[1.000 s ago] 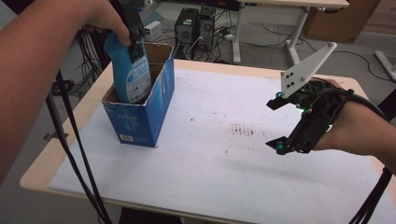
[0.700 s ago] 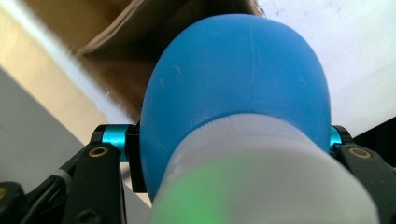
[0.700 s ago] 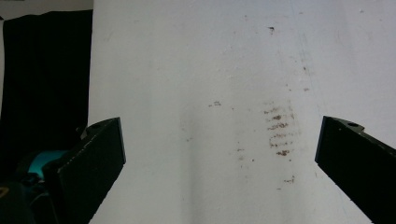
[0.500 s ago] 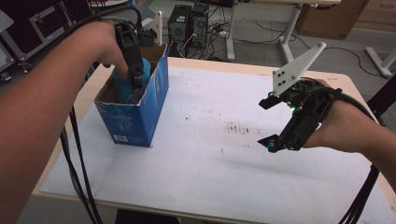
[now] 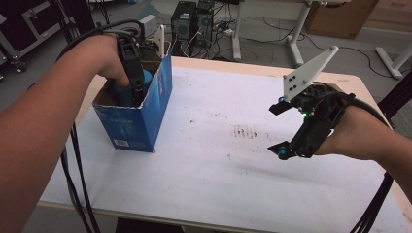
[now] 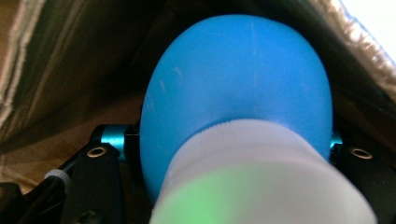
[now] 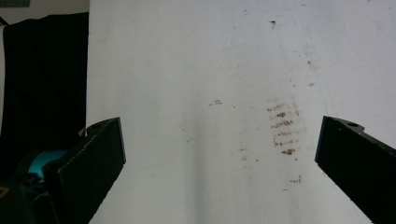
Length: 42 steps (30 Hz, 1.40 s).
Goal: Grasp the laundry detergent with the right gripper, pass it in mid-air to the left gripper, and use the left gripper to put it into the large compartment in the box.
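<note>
The table [image 5: 209, 184] carries a white sheet, marked near its middle by a brown smudge [image 5: 248, 132]. At about ten o'clock on it, seen from the high view, stands the blue box [image 5: 138, 124], open at the top, its brown cardboard inside showing in the left gripper view.

Down in that box is the blue bottle [image 6: 238, 88], with its white cap [image 6: 261, 182] toward the camera that rides on the gripper. The left gripper [image 5: 132, 63] reaches straight down into the box mouth, and its jaws clamp the bottle from either side, at three and nine o'clock just above the cap; the pads press on the blue body. So the bottle hangs in the grip, cap uppermost, body pointing to the box floor at twelve o'clock in that view.

The right gripper [image 5: 284, 127] hovers over the sheet at about three o'clock, well apart from the box, jaws wide and nothing between them.

As I judge it, the job of putting the bottle in the box is nearly done: it is well inside the walls. What is left is to seat it on the floor, which I cannot see whether it touches, then let go and lift the gripper out.
</note>
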Tool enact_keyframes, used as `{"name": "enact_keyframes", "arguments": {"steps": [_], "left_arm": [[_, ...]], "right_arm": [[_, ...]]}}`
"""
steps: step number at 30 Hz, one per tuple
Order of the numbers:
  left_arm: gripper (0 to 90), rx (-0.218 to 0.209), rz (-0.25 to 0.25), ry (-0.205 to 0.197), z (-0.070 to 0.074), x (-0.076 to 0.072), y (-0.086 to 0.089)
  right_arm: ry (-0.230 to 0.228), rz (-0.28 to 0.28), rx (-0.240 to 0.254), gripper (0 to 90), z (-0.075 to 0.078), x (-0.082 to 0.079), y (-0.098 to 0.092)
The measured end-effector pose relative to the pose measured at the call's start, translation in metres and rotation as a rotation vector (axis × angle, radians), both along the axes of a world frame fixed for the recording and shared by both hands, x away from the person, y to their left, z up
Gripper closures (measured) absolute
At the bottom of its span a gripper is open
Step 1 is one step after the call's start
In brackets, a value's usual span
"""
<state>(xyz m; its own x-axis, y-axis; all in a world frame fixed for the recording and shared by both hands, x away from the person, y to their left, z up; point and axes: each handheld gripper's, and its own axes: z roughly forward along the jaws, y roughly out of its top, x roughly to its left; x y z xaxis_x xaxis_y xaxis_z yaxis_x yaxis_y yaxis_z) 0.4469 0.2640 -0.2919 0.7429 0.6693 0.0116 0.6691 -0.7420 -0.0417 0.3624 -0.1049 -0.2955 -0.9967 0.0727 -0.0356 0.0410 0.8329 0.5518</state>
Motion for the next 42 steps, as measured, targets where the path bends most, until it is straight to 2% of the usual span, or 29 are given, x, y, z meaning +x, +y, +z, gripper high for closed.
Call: {"name": "enact_keyframes", "arguments": {"steps": [4,6,7,11,14,18,21,22,25,26,27,31,32,33,36,37,38,39,41,42], "left_arm": [[38.1,-0.015,0.021,0.009,0.000,0.001,0.003],[34.6,-0.032,0.032,0.006,0.003,0.000,0.006],[33.0,-0.044,0.041,-0.004,0.007,0.000,0.008],[30.8,-0.065,0.062,-0.001,0.018,-0.002,0.009],[27.2,-0.056,0.071,-0.013,0.025,-0.003,0.008],[22.6,-0.018,0.065,-0.045,0.045,-0.008,0.006],[21.9,-0.016,0.061,-0.050,0.054,-0.010,0.004],[20.3,-0.011,0.044,-0.058,0.062,-0.013,0.002],[19.6,-0.016,0.018,-0.063,0.075,-0.018,-0.002],[18.0,-0.016,0.018,-0.063,0.075,-0.018,-0.002],[18.0,-0.026,-0.008,-0.057,0.082,-0.021,-0.006],[16.5,-0.025,-0.071,-0.054,0.093,-0.030,-0.021],[16.5,-0.025,-0.071,-0.054,0.093,-0.030,-0.021],[16.5,-0.031,-0.112,-0.048,0.097,-0.036,-0.032],[16.5,-0.066,-0.191,-0.046,0.103,-0.046,-0.052],[16.5,-0.066,-0.191,-0.046,0.103,-0.046,-0.052],[16.5,-0.060,-0.239,-0.045,0.105,-0.051,-0.065],[16.5,-0.060,-0.239,-0.045,0.105,-0.051,-0.065],[16.5,-0.060,-0.300,-0.040,0.105,-0.057,-0.082],[16.5,-0.057,-0.314,-0.035,0.105,-0.058,-0.086]], "right_arm": [[0.001,0.001,-0.004,0.7,-0.001,0.000,0.001],[0.001,0.002,-0.005,0.7,-0.001,0.000,0.001],[-0.001,0.001,-0.004,0.7,-0.001,0.000,0.001],[0.000,0.007,-0.006,0.7,0.000,-0.001,0.002],[0.000,0.009,-0.016,0.7,0.000,-0.003,0.003],[-0.003,0.016,-0.018,0.7,0.003,-0.004,0.002],[-0.002,0.014,-0.021,0.7,0.005,-0.005,0.000],[-0.009,0.012,-0.029,0.7,0.007,-0.005,-0.002],[-0.009,0.016,-0.027,0.7,0.011,-0.004,-0.005],[-0.009,0.016,-0.027,0.7,0.011,-0.004,-0.005],[-0.008,0.018,-0.034,0.7,0.012,-0.004,-0.005],[-0.005,0.023,-0.053,0.7,0.018,-0.004,-0.008],[-0.005,0.023,-0.053,0.7,0.018,-0.004,-0.008],[-0.006,0.026,-0.067,0.7,0.019,-0.003,-0.009],[-0.008,0.031,-0.093,0.7,0.019,-0.003,-0.009],[-0.005,0.032,-0.096,0.7,0.020,-0.003,-0.010],[-0.004,0.035,-0.099,0.7,0.020,-0.003,-0.010],[-0.005,0.035,-0.105,0.7,0.020,-0.002,-0.011],[-0.002,0.035,-0.116,0.7,0.021,-0.002,-0.011],[-0.001,0.034,-0.123,0.6,0.021,-0.002,-0.011]]}}
